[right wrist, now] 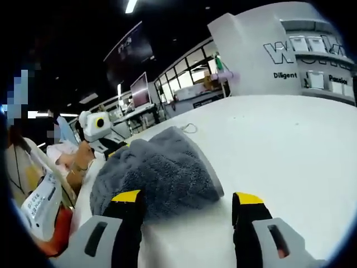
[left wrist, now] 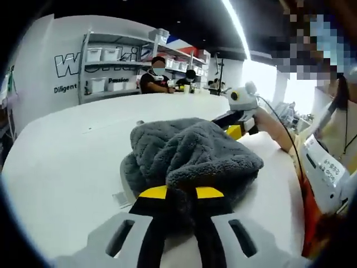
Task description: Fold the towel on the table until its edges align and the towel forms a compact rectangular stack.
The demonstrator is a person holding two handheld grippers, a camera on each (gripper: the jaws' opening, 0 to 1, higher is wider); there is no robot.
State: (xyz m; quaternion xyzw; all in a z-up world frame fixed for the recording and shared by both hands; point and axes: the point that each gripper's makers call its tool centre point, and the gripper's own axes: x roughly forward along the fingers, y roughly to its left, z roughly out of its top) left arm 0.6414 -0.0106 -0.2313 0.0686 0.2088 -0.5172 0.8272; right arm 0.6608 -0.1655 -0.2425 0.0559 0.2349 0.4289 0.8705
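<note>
A grey fluffy towel (left wrist: 189, 151) lies bunched in a loose heap on the white table (left wrist: 61, 156). In the left gripper view my left gripper (left wrist: 181, 194) is shut on the towel's near fold, with fabric pinched between its yellow-tipped jaws. My right gripper (left wrist: 237, 125) shows at the towel's far right edge. In the right gripper view the towel (right wrist: 162, 170) sits just ahead, and my right gripper (right wrist: 188, 199) stands wide open, its jaws on either side of the towel's near corner. My left gripper (right wrist: 114, 146) shows at the towel's far left side.
Shelves with white bins (left wrist: 106, 70) stand against the back wall, with people (left wrist: 156, 75) seated beyond the table's far edge. The person's hand and sleeve (left wrist: 329, 162) are at the right. Bare table (right wrist: 284, 151) stretches right of the towel.
</note>
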